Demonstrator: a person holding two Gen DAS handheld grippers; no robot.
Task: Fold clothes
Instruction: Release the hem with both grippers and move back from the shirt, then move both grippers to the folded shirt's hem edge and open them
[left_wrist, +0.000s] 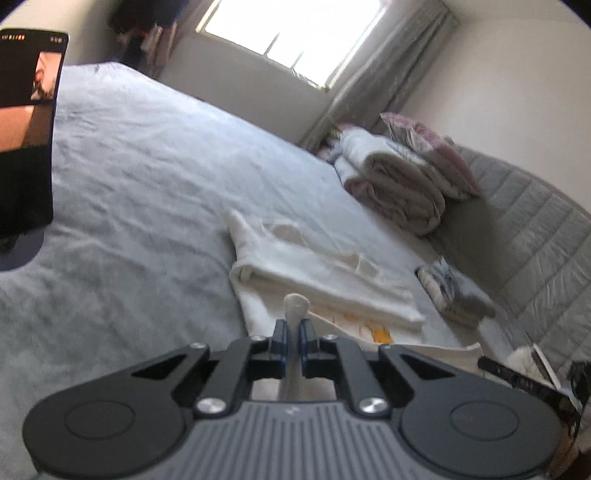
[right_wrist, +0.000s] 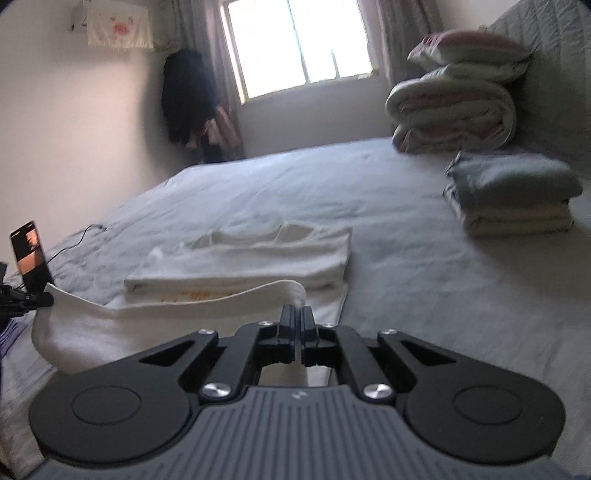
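Observation:
A white garment (left_wrist: 317, 266) with an orange print lies partly folded on the grey bed sheet (left_wrist: 140, 177). It also shows in the right wrist view (right_wrist: 243, 262). My left gripper (left_wrist: 293, 328) is shut on the garment's near hem, with a bunch of cloth poking past the pads. My right gripper (right_wrist: 297, 321) is shut on the same hem at its other corner. The hem hangs lifted between the two grippers. The left gripper's tip (right_wrist: 26, 297) shows at the far left of the right wrist view.
A stack of folded clothes (right_wrist: 511, 194) sits on the bed at the right. Rolled quilts and a pillow (right_wrist: 454, 107) lie against the padded headboard (left_wrist: 546, 236). A phone on a stand (right_wrist: 31, 253) stands at the bed's left. Window and hanging dark clothes lie beyond.

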